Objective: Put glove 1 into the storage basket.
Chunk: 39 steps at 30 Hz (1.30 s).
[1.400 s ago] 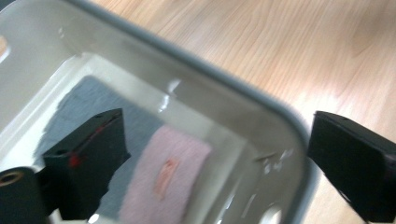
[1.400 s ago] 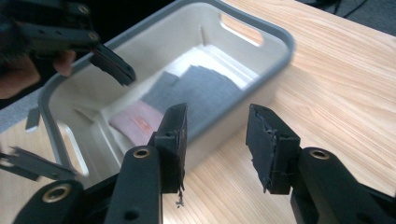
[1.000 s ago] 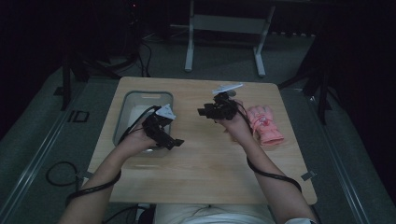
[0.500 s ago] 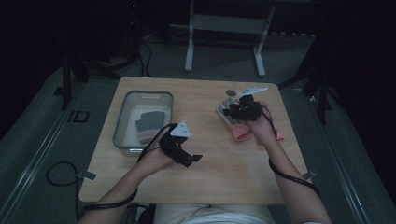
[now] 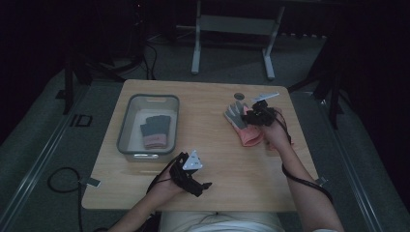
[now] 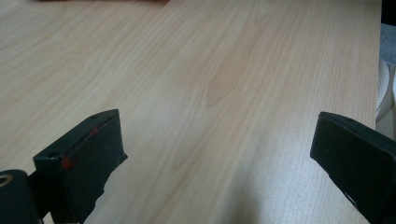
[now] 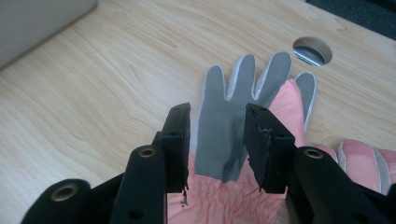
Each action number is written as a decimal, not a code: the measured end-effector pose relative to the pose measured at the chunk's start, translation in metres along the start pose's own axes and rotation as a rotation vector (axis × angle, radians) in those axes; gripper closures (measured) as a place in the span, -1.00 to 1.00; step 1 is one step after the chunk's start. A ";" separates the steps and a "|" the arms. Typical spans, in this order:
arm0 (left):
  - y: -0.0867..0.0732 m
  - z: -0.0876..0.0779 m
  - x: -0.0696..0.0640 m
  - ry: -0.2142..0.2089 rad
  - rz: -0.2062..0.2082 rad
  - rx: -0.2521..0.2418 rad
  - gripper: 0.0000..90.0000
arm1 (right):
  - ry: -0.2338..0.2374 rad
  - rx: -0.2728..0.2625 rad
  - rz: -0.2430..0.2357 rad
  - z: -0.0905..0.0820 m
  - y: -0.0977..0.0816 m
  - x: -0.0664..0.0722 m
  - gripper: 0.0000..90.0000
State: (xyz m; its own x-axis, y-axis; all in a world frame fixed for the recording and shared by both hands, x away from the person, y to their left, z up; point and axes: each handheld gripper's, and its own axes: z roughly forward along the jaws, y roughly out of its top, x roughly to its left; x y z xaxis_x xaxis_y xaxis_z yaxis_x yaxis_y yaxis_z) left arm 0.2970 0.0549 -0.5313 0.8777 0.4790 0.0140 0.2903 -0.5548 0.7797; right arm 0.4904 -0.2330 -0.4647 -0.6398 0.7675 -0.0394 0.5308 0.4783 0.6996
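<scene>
Wooden table (image 5: 212, 159) bearing grey bin (image 5: 126, 140), pink glove (image 5: 241, 126).

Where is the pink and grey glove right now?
In the high view the pink and grey glove lies on the table's right side, near the round hole, between the right tool's jaws.

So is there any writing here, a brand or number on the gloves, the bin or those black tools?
None can be read.
Glove at the right gripper: plain grey and pink, no print showing.
Glove in the bin: too small to tell.
Bin: no label visible.
Left gripper: red specks on one of its fingers, not letters.
</scene>
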 end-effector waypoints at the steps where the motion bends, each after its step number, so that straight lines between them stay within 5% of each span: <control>1: -0.004 0.001 -0.002 0.008 -0.012 -0.014 -0.95 | -0.002 0.006 -0.001 0.002 0.000 -0.001 0.36; 9: -0.023 -0.005 -0.007 0.068 -0.123 -0.138 -0.95 | 0.004 0.062 -0.035 0.027 0.005 -0.010 0.33; 12: -0.025 -0.005 -0.009 0.122 -0.102 -0.129 -0.95 | 0.015 0.097 -0.047 0.039 0.005 -0.015 0.33; 21: -0.027 -0.009 -0.011 0.157 -0.110 -0.142 -0.95 | 0.048 0.166 -0.020 0.066 -0.005 -0.023 0.39; 25: -0.028 -0.008 -0.016 0.165 -0.080 -0.135 -0.95 | 0.042 0.178 -0.075 0.073 -0.011 -0.018 0.55; 30: -0.029 -0.007 -0.021 0.174 -0.051 -0.128 -0.95 | 0.055 0.103 0.053 0.075 -0.020 -0.024 0.73; 34: -0.029 -0.007 -0.019 0.170 -0.050 -0.127 -0.95 | 0.034 0.096 0.067 0.073 -0.021 -0.021 0.90; 37: -0.030 -0.007 -0.018 0.171 -0.062 -0.132 -0.95 | -0.057 0.037 0.093 0.060 -0.017 -0.009 0.96; 39: -0.031 -0.007 -0.018 0.164 -0.068 -0.135 -0.95 | -0.046 -0.016 0.121 0.050 -0.016 -0.002 0.97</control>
State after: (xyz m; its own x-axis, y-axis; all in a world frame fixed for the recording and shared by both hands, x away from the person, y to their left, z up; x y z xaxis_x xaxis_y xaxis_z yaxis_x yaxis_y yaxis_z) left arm 0.2699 0.0685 -0.5510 0.7809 0.6226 0.0514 0.2834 -0.4263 0.8590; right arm 0.5113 -0.2211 -0.5111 -0.5447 0.8385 0.0135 0.5938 0.3743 0.7123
